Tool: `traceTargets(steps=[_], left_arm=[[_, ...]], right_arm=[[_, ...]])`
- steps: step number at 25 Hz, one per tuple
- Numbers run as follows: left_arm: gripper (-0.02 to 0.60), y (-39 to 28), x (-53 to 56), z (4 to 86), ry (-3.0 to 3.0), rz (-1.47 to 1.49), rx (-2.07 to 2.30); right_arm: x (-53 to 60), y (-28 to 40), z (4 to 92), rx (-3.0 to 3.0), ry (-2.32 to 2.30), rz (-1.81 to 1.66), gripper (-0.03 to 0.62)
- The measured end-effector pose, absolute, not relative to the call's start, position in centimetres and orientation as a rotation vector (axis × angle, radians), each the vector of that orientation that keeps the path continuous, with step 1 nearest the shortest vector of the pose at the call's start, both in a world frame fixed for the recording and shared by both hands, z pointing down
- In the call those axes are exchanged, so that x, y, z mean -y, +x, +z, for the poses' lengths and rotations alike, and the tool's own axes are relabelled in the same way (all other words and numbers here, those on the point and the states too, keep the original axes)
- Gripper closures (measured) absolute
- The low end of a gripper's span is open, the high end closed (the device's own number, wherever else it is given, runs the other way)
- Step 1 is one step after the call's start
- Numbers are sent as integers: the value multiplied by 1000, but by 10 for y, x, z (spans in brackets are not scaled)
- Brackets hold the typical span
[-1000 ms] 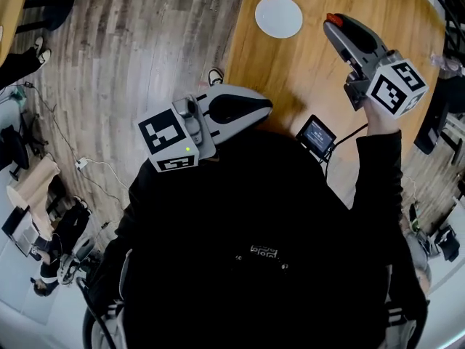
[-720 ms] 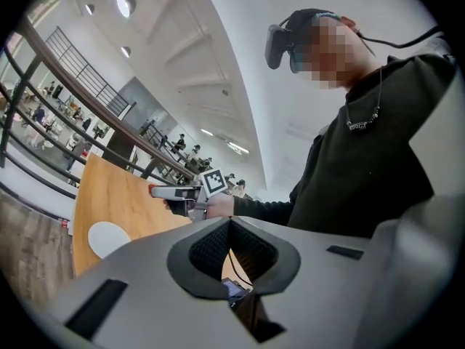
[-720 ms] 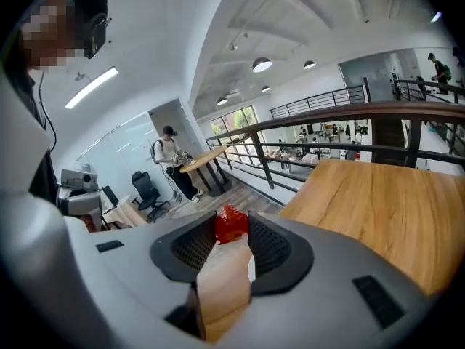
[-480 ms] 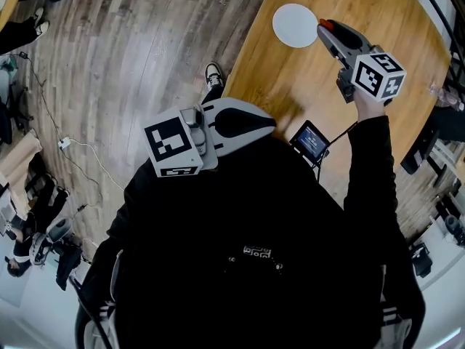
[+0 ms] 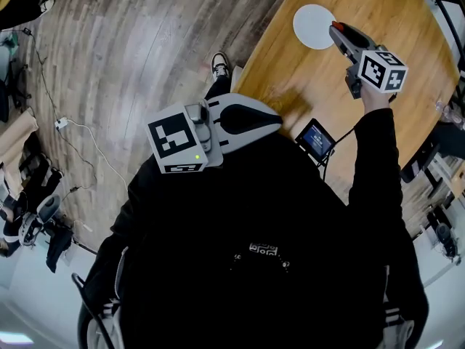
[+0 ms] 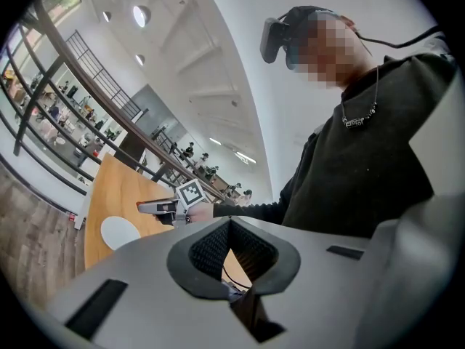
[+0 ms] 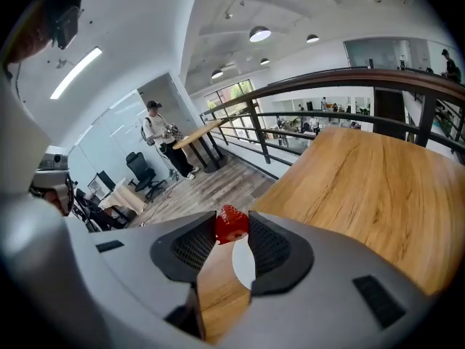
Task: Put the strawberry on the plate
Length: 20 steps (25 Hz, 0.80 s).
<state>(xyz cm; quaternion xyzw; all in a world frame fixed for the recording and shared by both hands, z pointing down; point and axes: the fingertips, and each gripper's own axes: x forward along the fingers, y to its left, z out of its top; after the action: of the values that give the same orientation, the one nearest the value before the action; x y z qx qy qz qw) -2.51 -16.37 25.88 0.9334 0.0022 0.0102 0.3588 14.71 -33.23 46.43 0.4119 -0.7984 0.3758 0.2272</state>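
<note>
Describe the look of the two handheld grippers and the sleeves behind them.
The left gripper and right gripper share smooth light-grey shells tapering to two jaws lined with black textured pads. Each carries a white cube printed with black square markers: the left cube shows a small green light, the right cube none visible. The person wears a black long-sleeved top.
</note>
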Motion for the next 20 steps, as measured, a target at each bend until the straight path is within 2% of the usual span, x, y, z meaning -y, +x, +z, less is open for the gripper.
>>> traceTargets(steps=[20], left_arm=[[581,-42,161,276,2357,9,88]], right_arm=[[329,177,563,1969,1142,1103,448]])
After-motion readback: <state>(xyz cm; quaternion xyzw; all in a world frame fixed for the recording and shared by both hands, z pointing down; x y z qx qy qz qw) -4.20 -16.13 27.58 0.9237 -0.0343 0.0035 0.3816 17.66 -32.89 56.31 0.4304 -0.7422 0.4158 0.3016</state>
